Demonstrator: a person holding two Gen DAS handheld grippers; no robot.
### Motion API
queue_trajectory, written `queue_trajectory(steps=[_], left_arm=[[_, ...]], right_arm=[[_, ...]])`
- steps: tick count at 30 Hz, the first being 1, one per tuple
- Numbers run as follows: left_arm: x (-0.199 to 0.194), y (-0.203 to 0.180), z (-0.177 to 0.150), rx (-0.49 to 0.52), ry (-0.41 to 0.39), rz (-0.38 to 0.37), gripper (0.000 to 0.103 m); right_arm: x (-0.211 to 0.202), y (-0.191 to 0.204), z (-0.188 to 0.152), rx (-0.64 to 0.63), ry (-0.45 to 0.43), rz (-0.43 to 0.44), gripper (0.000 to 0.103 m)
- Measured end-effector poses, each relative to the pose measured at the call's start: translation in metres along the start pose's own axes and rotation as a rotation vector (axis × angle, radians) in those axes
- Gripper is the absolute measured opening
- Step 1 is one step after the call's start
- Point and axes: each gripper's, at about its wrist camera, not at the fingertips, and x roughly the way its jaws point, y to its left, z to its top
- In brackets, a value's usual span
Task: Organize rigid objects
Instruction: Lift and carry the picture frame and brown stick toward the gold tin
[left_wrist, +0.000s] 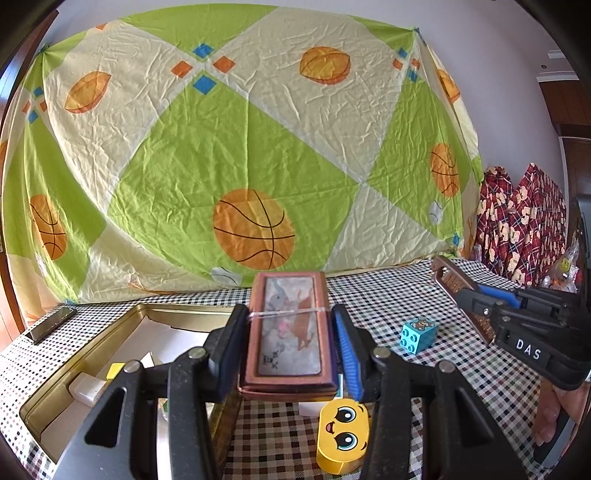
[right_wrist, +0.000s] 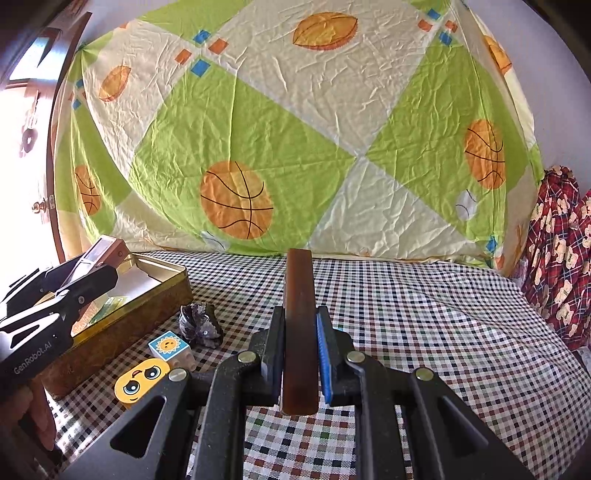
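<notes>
Left wrist view: the left gripper (left_wrist: 290, 336) is closed on a flat brown case (left_wrist: 289, 332) with a pictured lid and a rubber band across it, one finger against each long side, the case held above the checkered tablecloth (left_wrist: 373, 299). Taking the gold tin (left_wrist: 173, 312) as landmark, the case sits just to its right, raised over the tin's right edge; the tin is open and holds white paper and small white and yellow pieces. A yellow face block (left_wrist: 341, 437) lies on the cloth right of the tin, below the case, and a blue toy brick (left_wrist: 418, 334) stands farther right of the tin. A dark flat bar (left_wrist: 50, 325) lies left of the tin. The right gripper (left_wrist: 476, 299) appears well right of the tin, clamped on a brown comb-like piece (left_wrist: 456, 286) (teeth partly visible). Right wrist view: the right gripper (right_wrist: 300, 354) is closed on the brown comb-like piece (right_wrist: 299, 332), seen edge-on and upright between the pads, well right of the gold tin (right_wrist: 147, 299). Just right of the tin lie a dark rock (right_wrist: 199, 326), a sun-printed brick (right_wrist: 170, 348) and the yellow face block (right_wrist: 140, 380). The left gripper (right_wrist: 99, 266) holds the brown case (right_wrist: 107, 251) over the tin.
</notes>
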Motion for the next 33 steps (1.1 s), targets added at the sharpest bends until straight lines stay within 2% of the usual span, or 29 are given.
queue_trajectory(steps=[20, 33], left_arm=[[-0.026, -0.003, 0.003, 0.030, -0.117, 0.035, 0.046], [-0.037, 0.001, 0.001, 0.016, -0.156, 0.042, 0.046]], right_arm=[[-0.008, -0.003, 0.000, 0.017, -0.047, 0.013, 0.017], [-0.032, 0.008, 0.002, -0.005, -0.162, 0.008, 0.017]])
